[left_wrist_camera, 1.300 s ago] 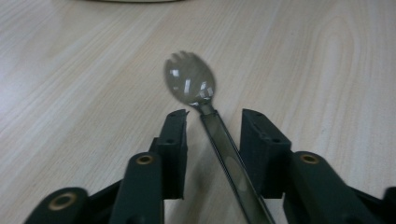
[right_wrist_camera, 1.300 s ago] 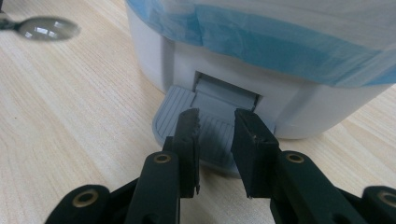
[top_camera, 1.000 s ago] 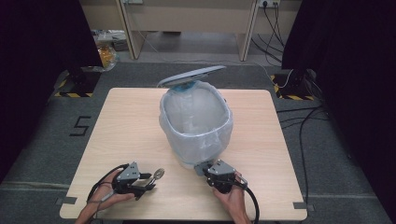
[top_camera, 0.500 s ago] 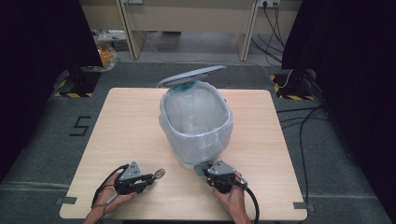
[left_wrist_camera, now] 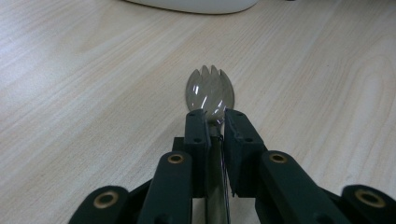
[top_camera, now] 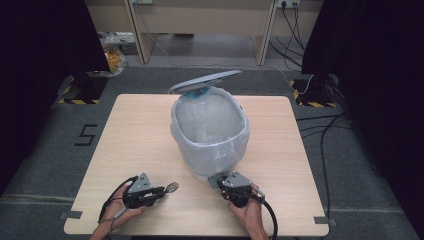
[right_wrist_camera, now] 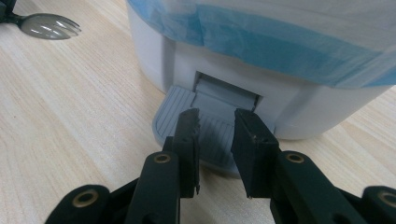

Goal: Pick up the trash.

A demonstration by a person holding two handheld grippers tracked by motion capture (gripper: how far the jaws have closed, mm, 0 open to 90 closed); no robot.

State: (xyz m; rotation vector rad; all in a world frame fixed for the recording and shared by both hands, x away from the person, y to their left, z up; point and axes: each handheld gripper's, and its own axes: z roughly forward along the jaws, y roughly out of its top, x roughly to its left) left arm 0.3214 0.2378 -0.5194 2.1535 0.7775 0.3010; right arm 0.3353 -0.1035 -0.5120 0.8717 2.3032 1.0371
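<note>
On the wooden table (top_camera: 140,125), left gripper (left_wrist_camera: 214,122) is pinching the spork (left_wrist_camera: 210,91); right gripper (right_wrist_camera: 215,123), jaws together, is pressing the bin's pedal (right_wrist_camera: 177,116). Next, probably: lifting the spork into the bin (top_camera: 210,130), frame center.

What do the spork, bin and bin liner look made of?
Spork: translucent smoky-grey plastic, glossy; the wood grain shows through it and it carries window-like glints. Pedal bin: white moulded plastic, smooth semi-gloss body; its grey pedal is ribbed and matte. Bin liner: thin plastic film, milky with a blue tint, crinkled and folded over the rim.
</note>
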